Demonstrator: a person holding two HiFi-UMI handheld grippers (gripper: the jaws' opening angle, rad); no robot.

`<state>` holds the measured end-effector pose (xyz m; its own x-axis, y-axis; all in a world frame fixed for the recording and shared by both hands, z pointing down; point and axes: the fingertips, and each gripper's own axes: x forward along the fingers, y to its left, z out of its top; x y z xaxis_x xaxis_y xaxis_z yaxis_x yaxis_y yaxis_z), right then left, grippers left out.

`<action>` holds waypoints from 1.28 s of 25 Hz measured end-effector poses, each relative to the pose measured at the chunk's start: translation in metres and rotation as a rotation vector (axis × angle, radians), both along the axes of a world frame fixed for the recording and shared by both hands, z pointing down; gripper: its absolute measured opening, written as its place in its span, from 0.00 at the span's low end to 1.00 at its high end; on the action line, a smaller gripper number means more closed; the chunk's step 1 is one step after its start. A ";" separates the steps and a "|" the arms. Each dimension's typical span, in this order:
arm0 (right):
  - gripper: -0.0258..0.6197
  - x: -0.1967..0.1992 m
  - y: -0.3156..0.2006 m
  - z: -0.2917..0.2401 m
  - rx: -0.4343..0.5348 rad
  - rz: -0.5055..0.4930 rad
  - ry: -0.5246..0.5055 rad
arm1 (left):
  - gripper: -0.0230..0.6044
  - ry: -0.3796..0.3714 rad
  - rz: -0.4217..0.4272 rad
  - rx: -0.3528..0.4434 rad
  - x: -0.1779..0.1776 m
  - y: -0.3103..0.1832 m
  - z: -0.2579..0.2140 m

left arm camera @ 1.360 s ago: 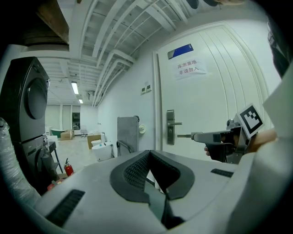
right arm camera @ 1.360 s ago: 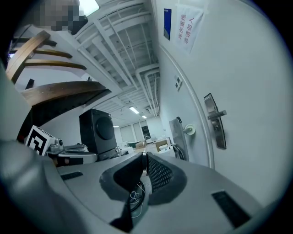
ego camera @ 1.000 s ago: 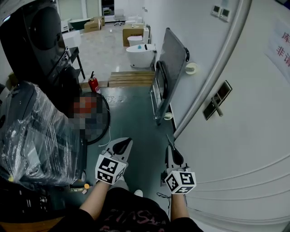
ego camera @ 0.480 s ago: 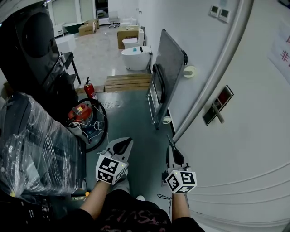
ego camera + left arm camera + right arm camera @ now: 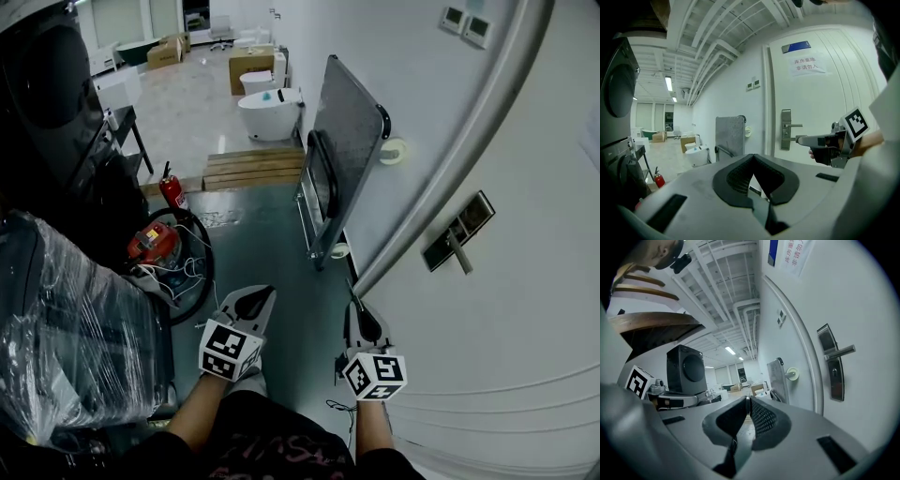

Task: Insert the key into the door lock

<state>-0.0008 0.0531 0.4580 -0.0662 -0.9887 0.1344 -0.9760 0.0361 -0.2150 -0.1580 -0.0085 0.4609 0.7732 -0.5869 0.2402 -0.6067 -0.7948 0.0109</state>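
Note:
The door lock (image 5: 457,230), a metal plate with a lever handle, sits on the white door (image 5: 525,309) at the right. It also shows in the left gripper view as the lock (image 5: 786,130) and in the right gripper view as the lock (image 5: 836,364), with a keyhole under the lever. My right gripper (image 5: 354,298) is low beside the door, short of the lock. It is shut on a thin key (image 5: 747,402) seen edge-on, whose tip (image 5: 351,286) sticks out ahead. My left gripper (image 5: 251,302) hovers to its left, pads (image 5: 761,176) meeting at the tip, holding nothing.
A grey panel cart (image 5: 342,141) leans on the wall beyond the door frame. A red fire extinguisher (image 5: 172,192) and a hose coil (image 5: 164,258) lie left of the floor path. A plastic-wrapped appliance (image 5: 66,319) fills the left side. Toilets (image 5: 267,111) and a wooden pallet (image 5: 253,169) stand farther off.
Both grippers have travelled forward along the door with the person. In the head view the lock plate has shifted slightly right and down. The jaws look the same as before.

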 end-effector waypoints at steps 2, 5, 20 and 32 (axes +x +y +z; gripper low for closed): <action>0.16 0.002 -0.013 0.002 -0.007 0.015 0.001 | 0.06 0.003 0.014 -0.007 0.002 -0.015 0.002; 0.16 0.004 -0.032 0.002 -0.018 0.041 0.002 | 0.06 0.007 0.038 -0.019 0.006 -0.038 0.003; 0.16 -0.008 -0.122 -0.003 -0.037 0.181 0.043 | 0.06 0.024 0.176 -0.040 0.006 -0.151 0.005; 0.16 0.031 -0.109 0.002 -0.054 0.359 0.030 | 0.06 0.027 0.345 -0.055 0.057 -0.158 0.014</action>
